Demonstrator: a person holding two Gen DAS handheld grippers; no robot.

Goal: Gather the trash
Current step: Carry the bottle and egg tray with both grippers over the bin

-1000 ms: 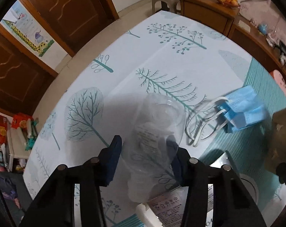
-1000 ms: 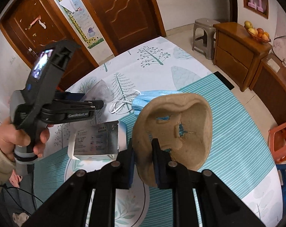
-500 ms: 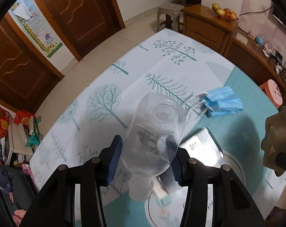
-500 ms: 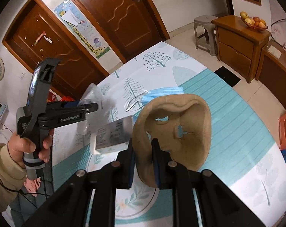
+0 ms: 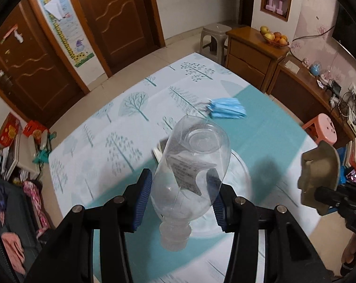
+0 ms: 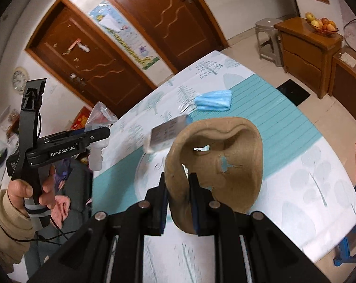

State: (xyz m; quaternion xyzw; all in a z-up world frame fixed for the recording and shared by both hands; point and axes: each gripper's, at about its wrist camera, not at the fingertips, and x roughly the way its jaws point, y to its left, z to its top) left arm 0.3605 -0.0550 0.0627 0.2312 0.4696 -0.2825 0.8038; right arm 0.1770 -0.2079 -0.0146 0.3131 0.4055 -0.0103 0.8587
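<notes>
My left gripper (image 5: 181, 202) is clamped on a clear plastic bottle (image 5: 189, 165), its blue pads pressing both sides of the body. The bottle is empty and see-through, with a white printed label partly peeled, a ridged round base pointing away from me and its capless threaded neck toward me. I hold it up above the table (image 5: 121, 122), over the near part where a round pale plate (image 5: 241, 176) lies.

My right gripper (image 6: 178, 184) is nearly closed, pinching the thin rim of a brown moulded-pulp tray piece (image 6: 225, 160), rough, cupped and torn through with a few small holes. It too hangs above the table, nearer its right edge.

Farther across the table from the bottle lies a blue face mask (image 5: 227, 112), folded, on the tree-print cloth. A small printed carton (image 6: 168, 132) sits on the table between the mask and the plate, blurred.
</notes>
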